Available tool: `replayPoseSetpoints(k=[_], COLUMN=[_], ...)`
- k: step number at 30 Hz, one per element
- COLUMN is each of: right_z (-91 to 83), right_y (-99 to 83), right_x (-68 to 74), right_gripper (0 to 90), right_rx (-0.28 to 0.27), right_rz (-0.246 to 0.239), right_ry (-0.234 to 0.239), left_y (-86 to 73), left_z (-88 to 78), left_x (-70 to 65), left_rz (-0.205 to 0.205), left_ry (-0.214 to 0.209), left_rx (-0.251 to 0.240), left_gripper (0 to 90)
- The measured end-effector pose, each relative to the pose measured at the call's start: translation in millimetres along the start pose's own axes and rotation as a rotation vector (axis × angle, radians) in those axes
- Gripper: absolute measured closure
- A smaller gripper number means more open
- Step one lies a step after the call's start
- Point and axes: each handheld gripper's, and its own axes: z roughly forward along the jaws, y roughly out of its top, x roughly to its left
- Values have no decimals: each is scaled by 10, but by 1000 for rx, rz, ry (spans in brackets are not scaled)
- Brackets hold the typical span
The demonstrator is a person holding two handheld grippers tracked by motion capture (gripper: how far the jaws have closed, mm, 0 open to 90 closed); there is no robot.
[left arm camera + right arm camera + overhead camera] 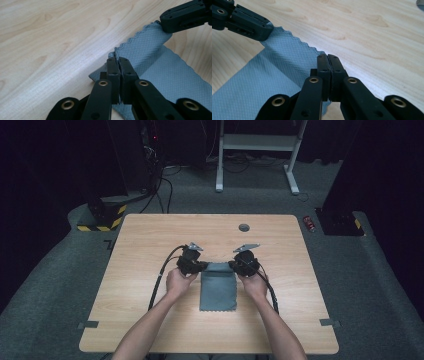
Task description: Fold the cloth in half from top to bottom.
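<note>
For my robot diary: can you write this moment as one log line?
left tongs: shut on cloth corner | right tongs: shut on other corner | far edge lifted off table

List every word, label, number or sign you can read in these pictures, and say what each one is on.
No text can be read anywhere.
Red can on the floor: it may bear print, but it is too small and blurred to read.
Yellow and black hazard stripes on a base by the table's far left corner: a warning pattern, no words.
Cloth, table and both tools: no markings show.
</note>
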Motion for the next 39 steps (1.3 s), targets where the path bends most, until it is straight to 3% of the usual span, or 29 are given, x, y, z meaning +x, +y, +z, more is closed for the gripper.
replayPoseSetpoints(k=[3,6,10,15,17,28,39], right_z=[-10,-26,-56,-90,-105,-167,-224], right_y=[-51,-97,-150,-202,-217,-278,-341], right_x=[6,11,4,29,37,109,147], right_gripper=[891,890,890,891,890,891,891], right_rx=[-4,-6,-18,-24,-28,-36,-42], right_rz=[-1,1,12,11,12,-17,-15], right_ry=[11,16,23,32,37,49,64], left_y=[-52,-106,-165,-197,-209,-287,-363], left_z=[4,19,16,-27,-44,-105,-146], left_x=[-28,-61,-98,-145,-162,-218,-280], left_rz=[7,-20,-25,-8,16,38,45], left_ry=[-4,-18,-28,-24,-18,-21,-29], left_rx=[8,-5,-23,-33,-32,-36,-53], left_gripper=[884,883,883,883,883,883,882])
